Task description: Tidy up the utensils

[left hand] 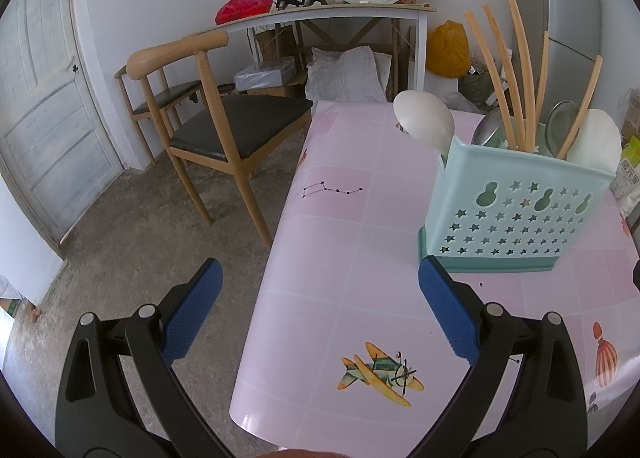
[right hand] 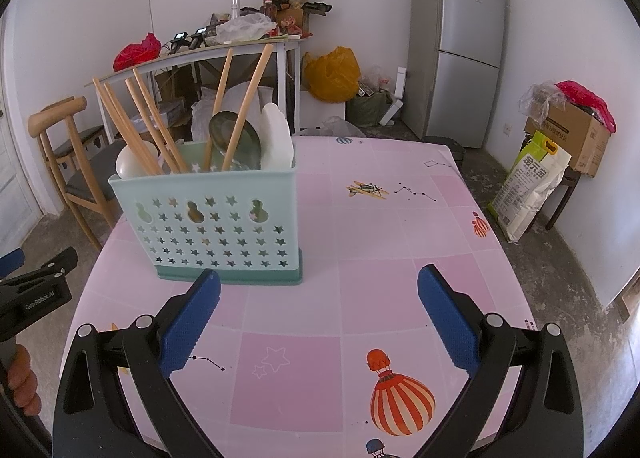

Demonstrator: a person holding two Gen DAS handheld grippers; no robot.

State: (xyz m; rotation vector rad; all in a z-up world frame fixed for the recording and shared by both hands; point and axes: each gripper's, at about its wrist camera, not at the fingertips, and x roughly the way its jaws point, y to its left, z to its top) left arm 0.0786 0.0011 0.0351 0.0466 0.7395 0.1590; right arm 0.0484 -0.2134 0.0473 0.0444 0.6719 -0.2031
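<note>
A pale green utensil holder with star cut-outs stands on the pink table; it also shows in the right wrist view. It holds several wooden chopsticks, white spoons and metal spoons. My left gripper is open and empty, low over the table's left edge, short of the holder. My right gripper is open and empty, above the table in front of the holder. The left gripper's body shows at the left edge of the right wrist view.
Wooden chairs stand left of the table. A cluttered side table is behind, with bags under it. A grey fridge stands at the back right, and a rice sack and a cardboard box at the right.
</note>
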